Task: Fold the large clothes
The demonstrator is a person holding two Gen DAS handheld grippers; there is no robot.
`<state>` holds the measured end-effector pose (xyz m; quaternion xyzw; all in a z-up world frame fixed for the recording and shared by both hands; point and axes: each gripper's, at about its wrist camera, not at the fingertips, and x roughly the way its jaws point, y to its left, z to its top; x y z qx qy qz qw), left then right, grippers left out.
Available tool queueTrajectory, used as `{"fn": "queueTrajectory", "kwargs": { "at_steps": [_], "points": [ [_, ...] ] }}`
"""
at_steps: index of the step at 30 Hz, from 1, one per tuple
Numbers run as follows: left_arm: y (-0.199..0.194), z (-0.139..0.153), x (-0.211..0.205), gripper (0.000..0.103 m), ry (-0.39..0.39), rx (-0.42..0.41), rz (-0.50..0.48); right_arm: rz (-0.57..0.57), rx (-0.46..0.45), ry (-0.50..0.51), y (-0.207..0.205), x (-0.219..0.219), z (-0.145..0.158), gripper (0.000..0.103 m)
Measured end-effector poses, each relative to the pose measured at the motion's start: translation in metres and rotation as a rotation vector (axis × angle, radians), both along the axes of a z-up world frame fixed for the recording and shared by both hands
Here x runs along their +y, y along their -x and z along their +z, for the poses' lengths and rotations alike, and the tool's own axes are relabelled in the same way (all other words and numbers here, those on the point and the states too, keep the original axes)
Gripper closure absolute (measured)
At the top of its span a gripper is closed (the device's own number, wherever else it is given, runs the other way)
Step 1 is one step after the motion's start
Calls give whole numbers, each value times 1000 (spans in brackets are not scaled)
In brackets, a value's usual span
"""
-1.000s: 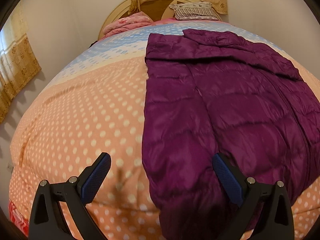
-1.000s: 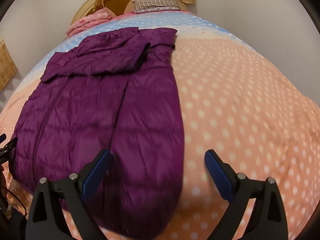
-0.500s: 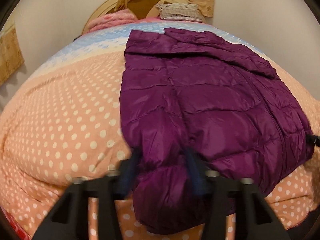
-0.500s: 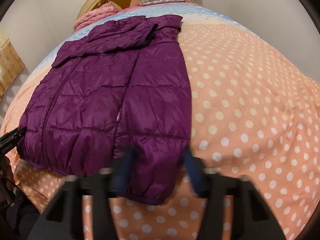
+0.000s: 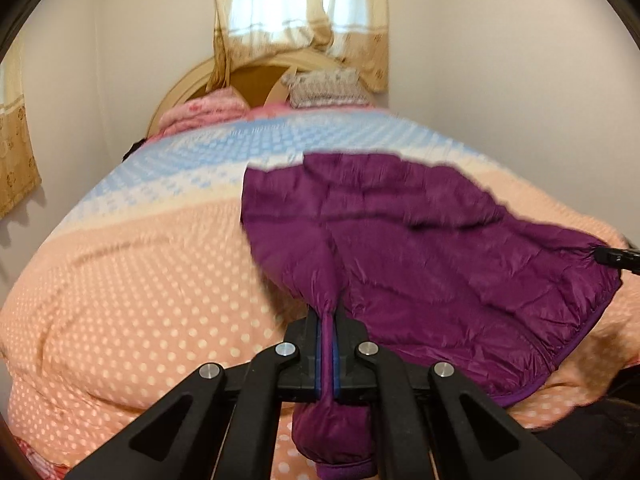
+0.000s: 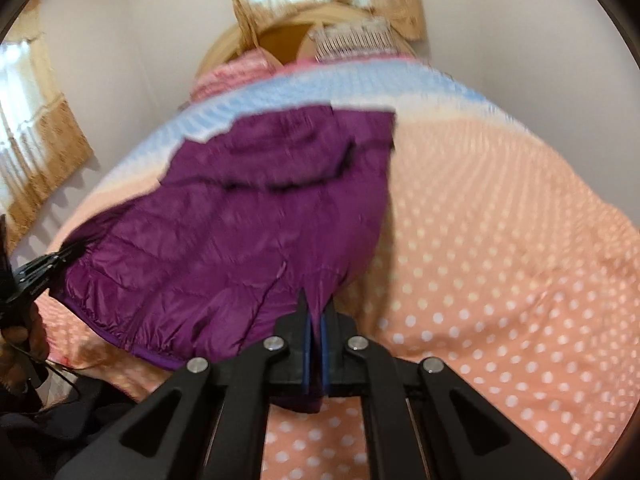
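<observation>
A purple quilted puffer jacket (image 5: 420,248) lies on the polka-dot bed, its near hem lifted. My left gripper (image 5: 328,332) is shut on the jacket's near left corner; fabric hangs below the pads. My right gripper (image 6: 314,332) is shut on the near right corner of the jacket (image 6: 260,220). Each gripper shows in the other's view, the right one at the edge of the left wrist view (image 5: 616,257) and the left one at the edge of the right wrist view (image 6: 36,276). Both views are blurred by motion.
The bed's orange dotted duvet (image 5: 140,280) has a blue band near the head. Pillows (image 5: 324,88) and a pink folded blanket (image 5: 200,112) lie by the rounded headboard. A curtained window (image 5: 296,8) is behind. Walls stand on both sides.
Both grippers went from wide open to shut on the jacket's near corners. They have lifted the hem off the bed, and the views have tilted up toward the headboard.
</observation>
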<state>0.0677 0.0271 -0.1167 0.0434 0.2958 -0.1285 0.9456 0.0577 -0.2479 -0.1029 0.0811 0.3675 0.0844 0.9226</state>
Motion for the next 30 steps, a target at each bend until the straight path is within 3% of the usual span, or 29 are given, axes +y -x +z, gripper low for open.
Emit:
{"fn": "queueTrajectory", "kwargs": {
  "at_steps": [8, 12, 16, 18, 21, 24, 27, 28, 29, 30],
  "points": [
    [59, 102, 23, 101, 79, -168, -62, -7, -257, -62, 60, -8, 98, 98],
    [38, 116, 22, 101, 46, -211, -72, 0, -370, -63, 48, -10, 129, 98],
    [-50, 76, 17, 101, 9, -137, -17, -27, -321, -77, -22, -8, 105, 98],
    [-110, 46, 24, 98, 55, -57, 4, -66, -259, -103, -73, -7, 79, 98],
    [-168, 20, 29, 94, 87, 21, 30, -118, -190, -125, -126, -12, 50, 99],
    [-196, 19, 36, 88, 143, 27, 40, -151, -157, -92, -163, -16, 33, 99],
    [-202, 24, 35, 82, 125, -5, 34, -158, -128, -75, -186, -21, 26, 99],
    [-200, 25, 32, 72, 102, -22, 48, -162, -112, -75, -195, -23, 22, 99],
    [-203, 25, 29, 44, 51, -43, 82, -162, -99, -78, -204, -23, 17, 99],
    [-202, 25, 27, 30, -12, -91, 140, -165, -84, -72, -214, -23, 12, 99]
  ]
}}
